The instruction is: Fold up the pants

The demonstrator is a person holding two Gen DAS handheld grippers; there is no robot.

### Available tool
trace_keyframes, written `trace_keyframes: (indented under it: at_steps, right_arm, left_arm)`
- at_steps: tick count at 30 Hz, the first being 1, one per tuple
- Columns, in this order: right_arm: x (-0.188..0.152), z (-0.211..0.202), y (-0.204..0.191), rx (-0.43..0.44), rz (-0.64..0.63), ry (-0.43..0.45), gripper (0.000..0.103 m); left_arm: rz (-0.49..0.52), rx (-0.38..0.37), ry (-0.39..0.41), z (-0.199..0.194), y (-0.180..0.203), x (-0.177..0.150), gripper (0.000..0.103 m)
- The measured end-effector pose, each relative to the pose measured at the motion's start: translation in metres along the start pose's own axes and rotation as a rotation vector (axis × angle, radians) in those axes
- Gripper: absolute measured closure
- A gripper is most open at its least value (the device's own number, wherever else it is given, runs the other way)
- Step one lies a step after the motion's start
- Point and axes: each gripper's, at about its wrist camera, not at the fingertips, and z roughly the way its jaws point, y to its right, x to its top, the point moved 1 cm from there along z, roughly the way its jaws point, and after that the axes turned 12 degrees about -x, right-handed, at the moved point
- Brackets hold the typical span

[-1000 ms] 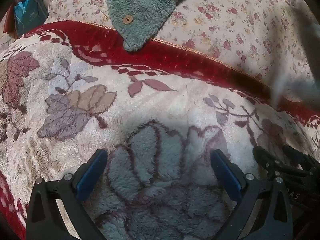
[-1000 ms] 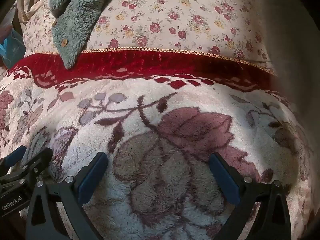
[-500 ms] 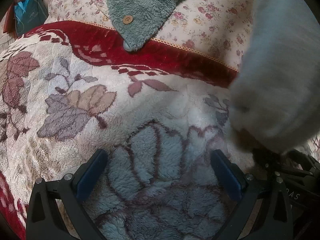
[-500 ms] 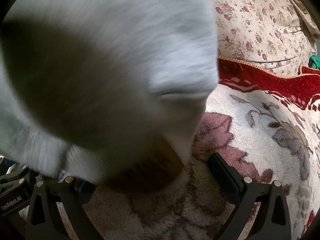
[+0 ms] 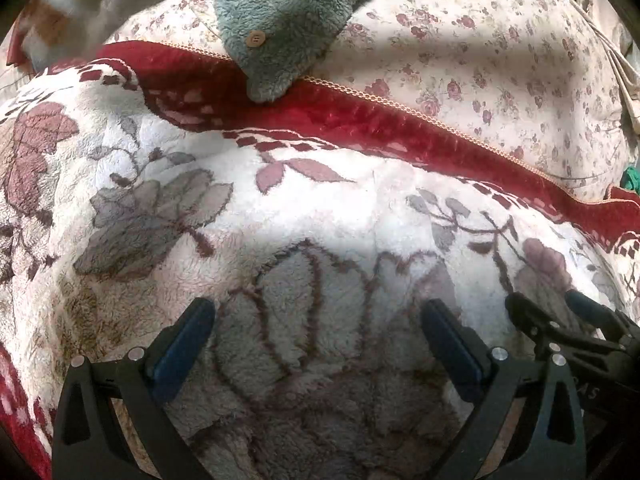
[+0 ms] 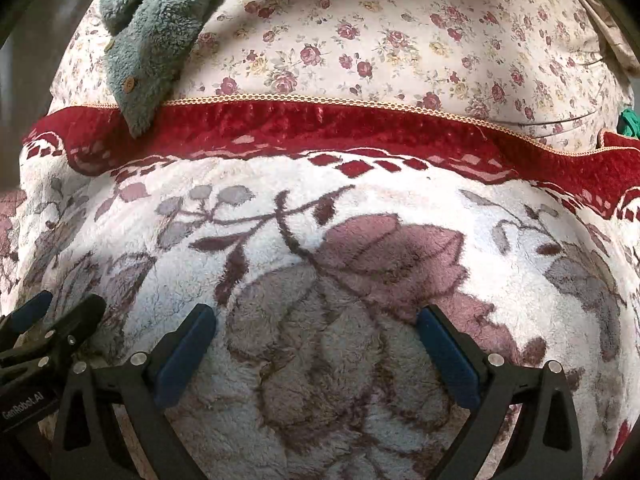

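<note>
L gripper hovered low over the blanket, jaws wide apart, nothing btwn the blue pads. R gripper sat the same way: jaws spread, empty, over a big pink leaf woven into the blanket's pile. Both were side by side, close. The R gripper's tips showed at the lower right of the left wrist view, and the L gripper's tips at the lower left of the right wrist view, w/ a "GenRobot.AI" label on its body.

Pants: a blurred pale-grey cloth w/ an orange-tan patch filled the top-left corner of the left wrist view, well apart from both grippers. Too smeared to say for sure it was the pants, or how it lay. No sign of it in the right wrist view.

Blanket was cream fleece w/ grey and mauve leaves and a dark red border edged in gold trim. Beyond the border lay a rose-print quilt. A teal fleece garment w/ wooden buttons lay on the quilt, its tip lapping over the trim onto the red border. Same garment at the upper left of the right wrist view. A small green item sat at the far right edge by the quilt; couldn't tell what it was.
</note>
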Motion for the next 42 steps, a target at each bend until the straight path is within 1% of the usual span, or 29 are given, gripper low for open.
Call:
trace_keyframes:
  at_steps: [42]
  right_arm:
    - [0.0031,-0.0019,0.0007,0.004,0.005,-0.004,0.000]
  left_arm:
    - [0.001,0.001,0.000,0.0013,-0.0004,-0.0003,0.000]
